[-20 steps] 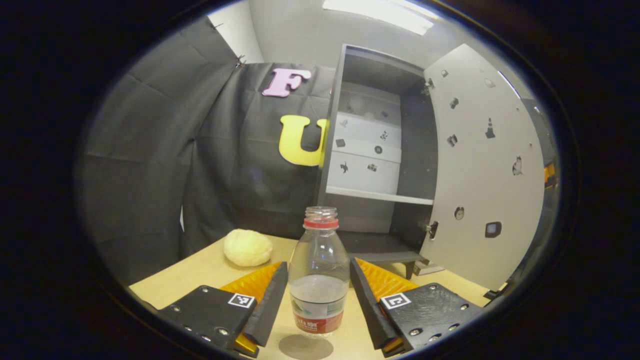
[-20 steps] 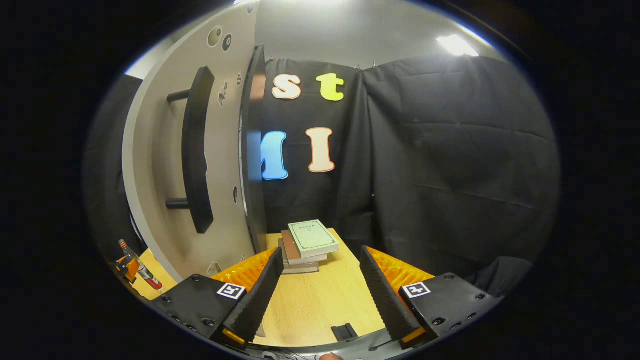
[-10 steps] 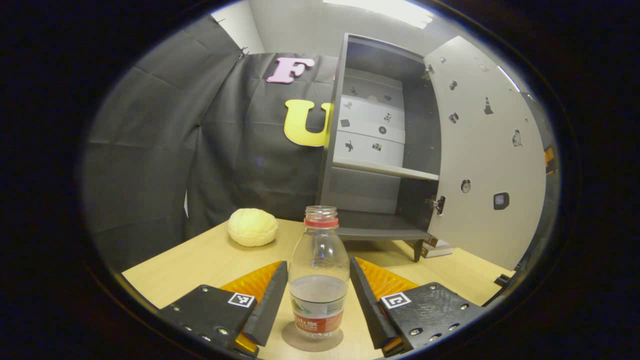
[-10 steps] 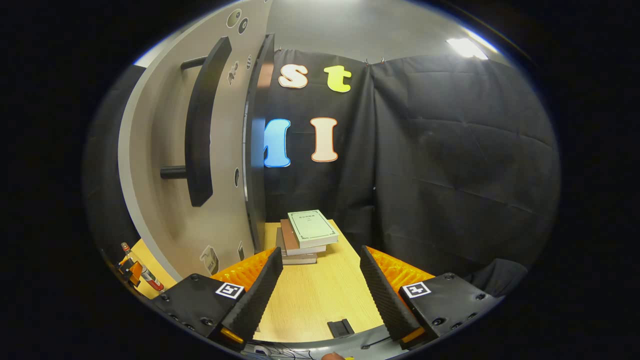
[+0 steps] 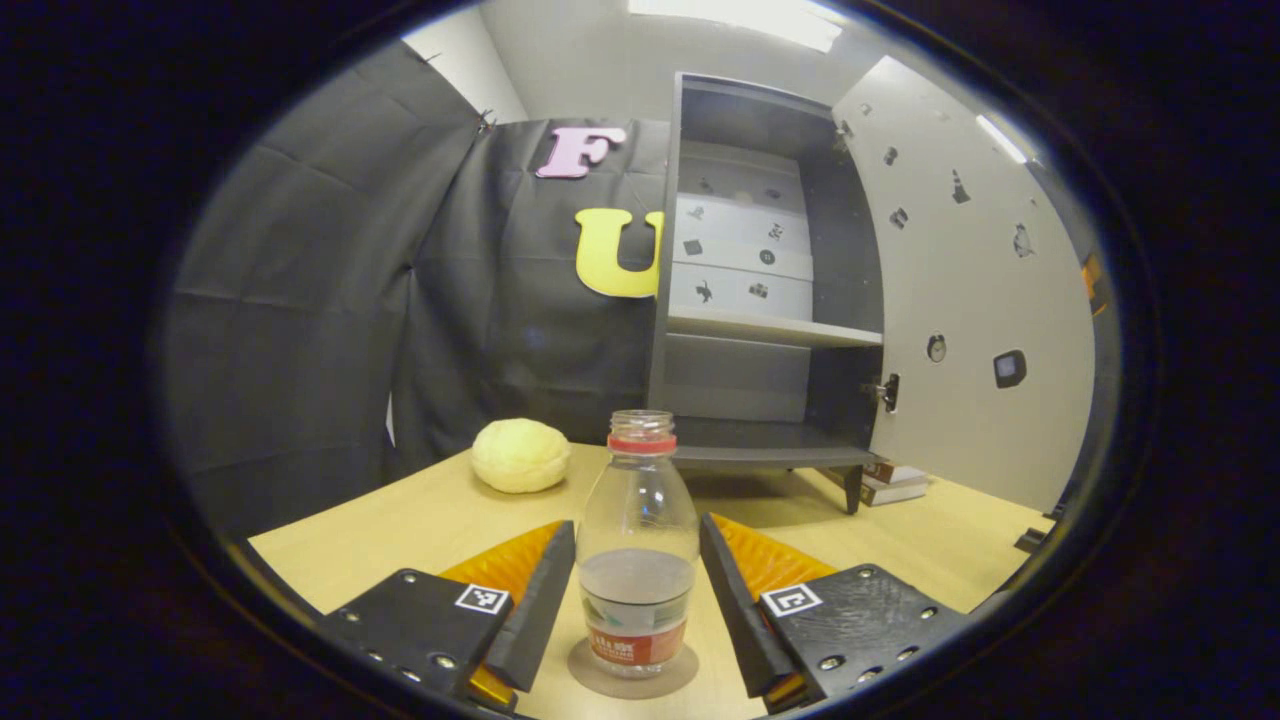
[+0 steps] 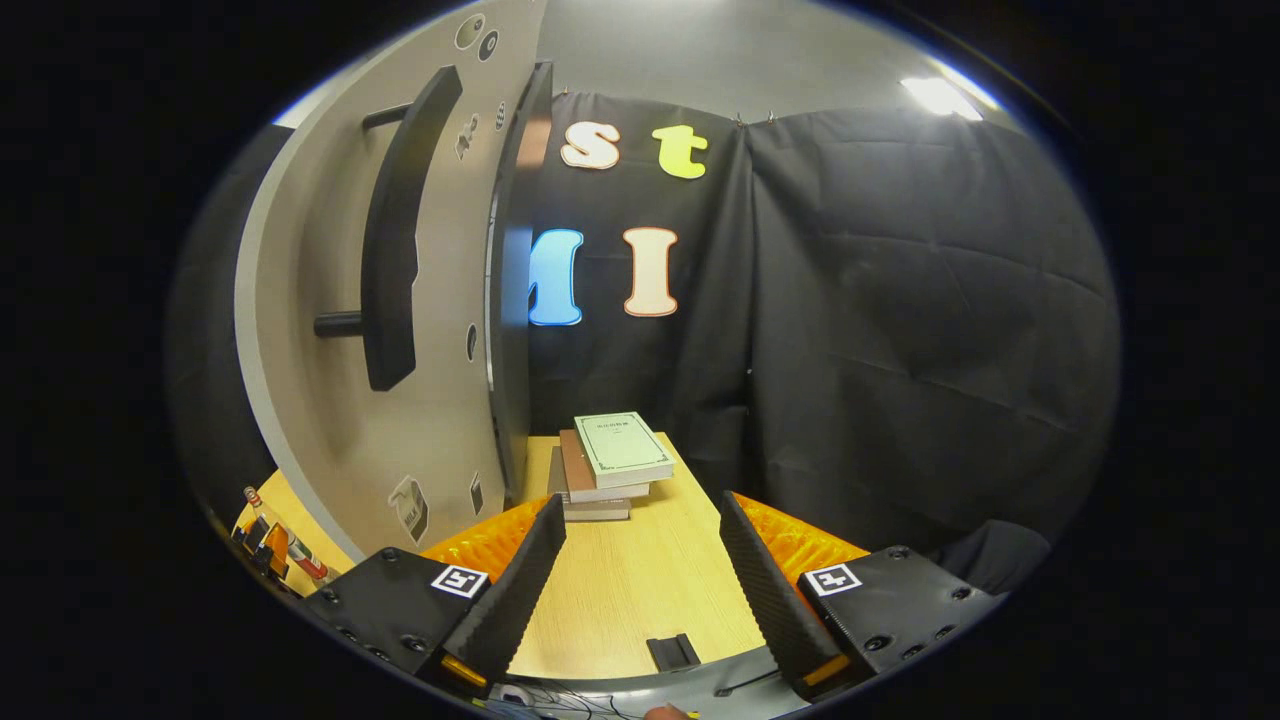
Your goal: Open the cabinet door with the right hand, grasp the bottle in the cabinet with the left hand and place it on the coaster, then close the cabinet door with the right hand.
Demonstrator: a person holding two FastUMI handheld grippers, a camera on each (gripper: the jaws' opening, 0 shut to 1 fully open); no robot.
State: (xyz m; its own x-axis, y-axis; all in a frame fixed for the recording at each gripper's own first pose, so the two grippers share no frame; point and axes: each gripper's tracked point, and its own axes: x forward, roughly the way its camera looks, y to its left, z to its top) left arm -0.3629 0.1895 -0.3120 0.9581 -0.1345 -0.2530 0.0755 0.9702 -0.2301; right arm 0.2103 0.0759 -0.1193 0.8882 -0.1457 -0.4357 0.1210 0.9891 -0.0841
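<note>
Bottle upright on the coaster between the left gripper's fingers, cabinet door wide open.

In the left gripper view the cabinet (image 5: pixel 765 300) stands at the back of the wooden table (image 5: pixel 400 520) with its door (image 5: pixel 985 320) swung wide, shelves bare. The left gripper (image 5: pixel 637 600) sits low over the table, its fingers spread either side of the bottle (image 5: pixel 638 560); whether they press on it I cannot tell. The bottle stands on the round coaster (image 5: pixel 632 680). In the right gripper view the right gripper (image 6: pixel 640 590) hangs apart and holding nothing, beside the door's handle (image 6: pixel 395 230), with stacked books (image 6: pixel 612 465) ahead.
</note>
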